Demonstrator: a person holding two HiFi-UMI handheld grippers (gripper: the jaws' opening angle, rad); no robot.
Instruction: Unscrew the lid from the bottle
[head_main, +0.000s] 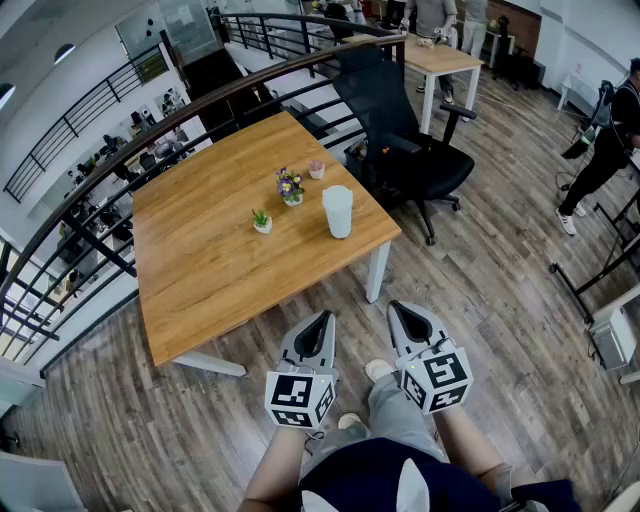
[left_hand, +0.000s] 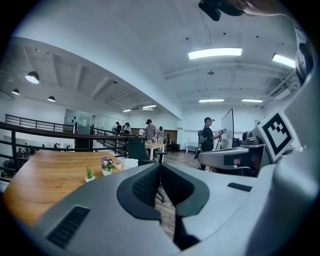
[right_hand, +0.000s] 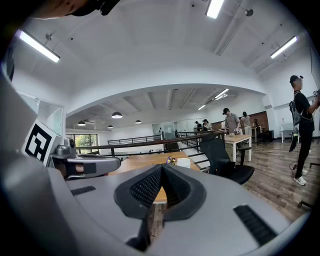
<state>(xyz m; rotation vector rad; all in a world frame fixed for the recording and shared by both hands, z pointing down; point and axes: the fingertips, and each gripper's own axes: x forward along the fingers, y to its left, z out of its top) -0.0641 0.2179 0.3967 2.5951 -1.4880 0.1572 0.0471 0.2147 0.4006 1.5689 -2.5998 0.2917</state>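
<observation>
A white, translucent bottle (head_main: 338, 211) stands upright near the right front corner of the wooden table (head_main: 200, 260); it also shows small in the left gripper view as the bottle (left_hand: 131, 163) and in the right gripper view as the bottle (right_hand: 183, 162). My left gripper (head_main: 326, 315) and right gripper (head_main: 395, 306) are held side by side above the floor, short of the table's front edge, both pointing toward it. Both are shut with nothing between the jaws. The left gripper (left_hand: 160, 166) and right gripper (right_hand: 162, 168) show closed pads.
Two small potted plants (head_main: 262, 221) (head_main: 290, 187) and a small pink pot (head_main: 316, 169) stand on the table behind the bottle. A black office chair (head_main: 410, 150) stands to the table's right. A black railing (head_main: 90, 190) runs behind it. People stand at the far right (head_main: 605, 140).
</observation>
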